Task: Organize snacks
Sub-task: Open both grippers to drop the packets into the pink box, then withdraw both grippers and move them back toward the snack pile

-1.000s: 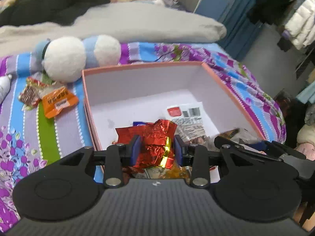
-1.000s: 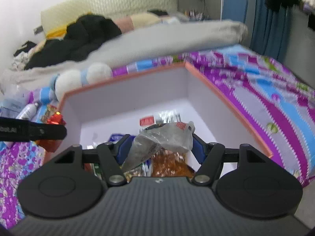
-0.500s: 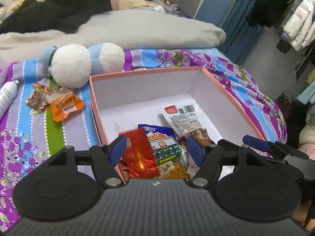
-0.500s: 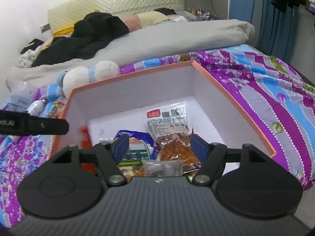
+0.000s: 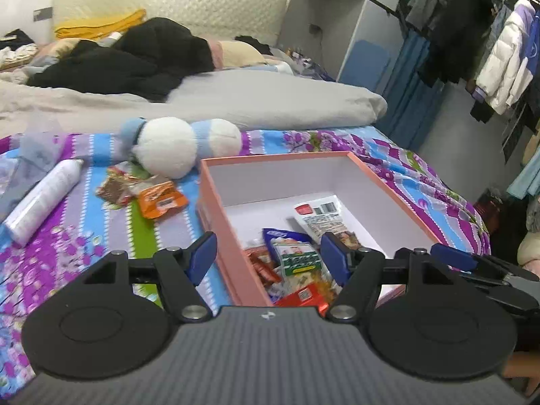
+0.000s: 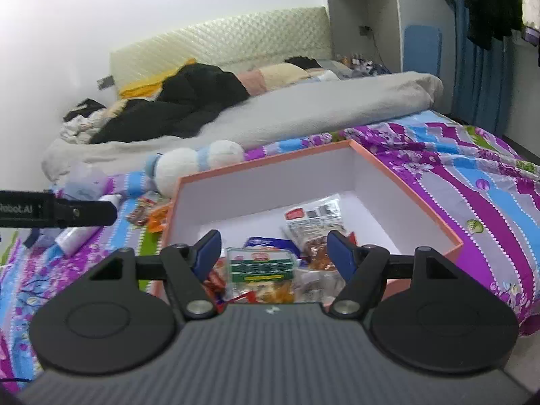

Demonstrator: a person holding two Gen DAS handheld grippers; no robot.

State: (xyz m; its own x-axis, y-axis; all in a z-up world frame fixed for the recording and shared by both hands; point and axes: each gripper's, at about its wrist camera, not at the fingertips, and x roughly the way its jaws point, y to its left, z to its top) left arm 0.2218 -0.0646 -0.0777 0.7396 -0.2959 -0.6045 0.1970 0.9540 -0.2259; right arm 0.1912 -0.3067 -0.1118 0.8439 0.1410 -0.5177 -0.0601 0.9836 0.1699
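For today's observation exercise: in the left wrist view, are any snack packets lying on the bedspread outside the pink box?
Yes: an orange packet and a brown packet lie on the bedspread, left of the pink box.

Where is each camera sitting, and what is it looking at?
Left wrist: on the open left gripper, facing the pink cardboard box; the right gripper pokes in.
Right wrist: on the open right gripper, facing the box; the left gripper pokes in.
Both show the green-labelled snack packet.

Salmon-pink box (image 5: 398, 187), probably white-lined
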